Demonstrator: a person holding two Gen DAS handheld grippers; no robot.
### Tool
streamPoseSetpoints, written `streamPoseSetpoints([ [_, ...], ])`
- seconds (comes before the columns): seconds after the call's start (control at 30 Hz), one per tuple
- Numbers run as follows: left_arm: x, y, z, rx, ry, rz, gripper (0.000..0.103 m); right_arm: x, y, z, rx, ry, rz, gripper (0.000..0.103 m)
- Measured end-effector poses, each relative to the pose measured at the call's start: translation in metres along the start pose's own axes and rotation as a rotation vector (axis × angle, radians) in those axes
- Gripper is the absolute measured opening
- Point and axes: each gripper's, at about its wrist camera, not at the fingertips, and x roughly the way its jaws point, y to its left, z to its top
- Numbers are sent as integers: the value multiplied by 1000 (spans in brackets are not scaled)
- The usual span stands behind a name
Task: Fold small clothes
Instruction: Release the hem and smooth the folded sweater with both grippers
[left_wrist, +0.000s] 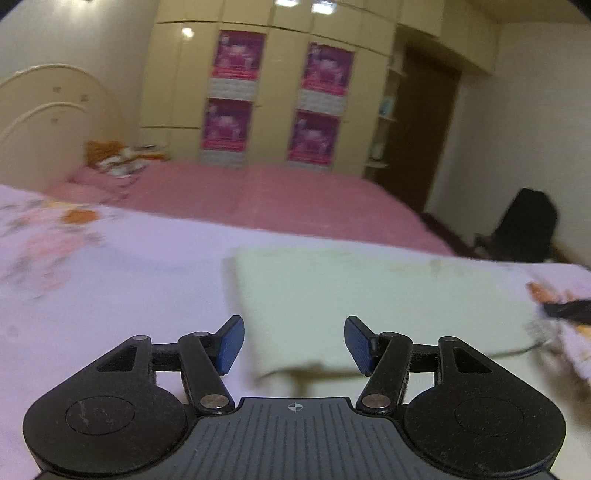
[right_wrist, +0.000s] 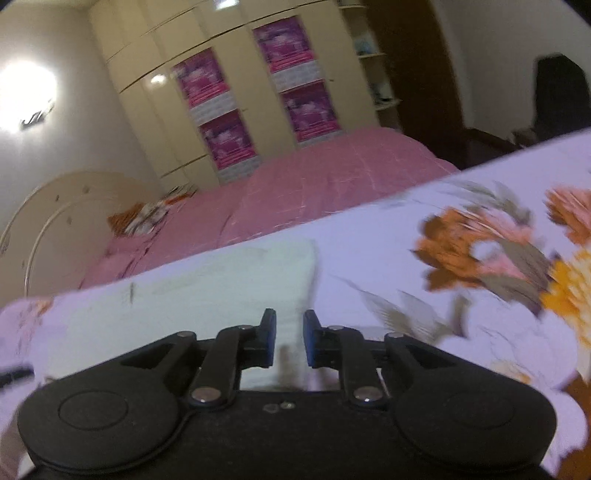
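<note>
The cloth (left_wrist: 369, 306) was spread ahead of wide, empty left gripper (left_wrist: 294, 343) jaws; right gripper (right_wrist: 290, 338) jaws, narrowly parted, held nothing, ready for folding.

The surface (left_wrist: 129, 280) is covered by a pale lilac cloth printed with flowers — orange, pink and yellow blooms with grey-brown leaves (right_wrist: 491, 254). On that cloth lies a pale cream folded garment (left_wrist: 369, 306), flat and roughly rectangular, with a faint mark near its far edge. The flower print lies to either side of the garment: a faded cluster to its left in the left wrist view, the bold one to its right in the right wrist view. Beyond the garment's far edge stands a bed (right_wrist: 332, 173) with a pink cover — a crumpled orange-and-white cloth (left_wrist: 118, 158) rests on it by the headboard.
</note>
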Motion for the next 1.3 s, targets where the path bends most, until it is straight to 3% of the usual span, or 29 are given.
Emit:
streamPoseSetpoints([
  [0.07,25,-18,-4,12,62,-54,59,17,19,-2,-47,36,24,15],
  [0.13,46,-25,-18,64,140,-28,59,30,28,-8,-83,65,2,13],
  [0.2,38,-21,-26,91,112,-52,59,36,24,-14,-82,99,-57,9],
  [0.27,28,-10,-22,60,91,-70,59,27,15,-16,-70,88,-54,9],
  [0.3,26,-5,-18,46,68,-68,59,20,13,-14,-81,76,-63,13],
  [0.37,38,5,-2,26,42,-33,59,15,13,-9,-84,30,-62,21],
  [0.47,69,3,20,30,45,-20,59,32,22,3,-46,18,-32,21],
  [0.63,117,-30,30,94,112,25,60,78,75,11,-98,41,52,22],
  [0.73,119,-51,29,95,103,-28,60,102,111,6,-139,65,124,24],
  [0.87,125,-40,29,119,99,-19,60,122,139,-3,-208,116,165,22],
  [0.97,123,-3,34,89,88,49,59,115,130,-6,-243,106,146,22],
  [1.07,119,25,30,60,81,77,59,103,104,-1,-223,72,56,18],
  [1.2,121,25,24,97,64,81,59,83,46,8,-64,24,-65,11],
  [1.3,123,18,25,111,67,100,59,83,35,9,-44,33,-58,12],
])
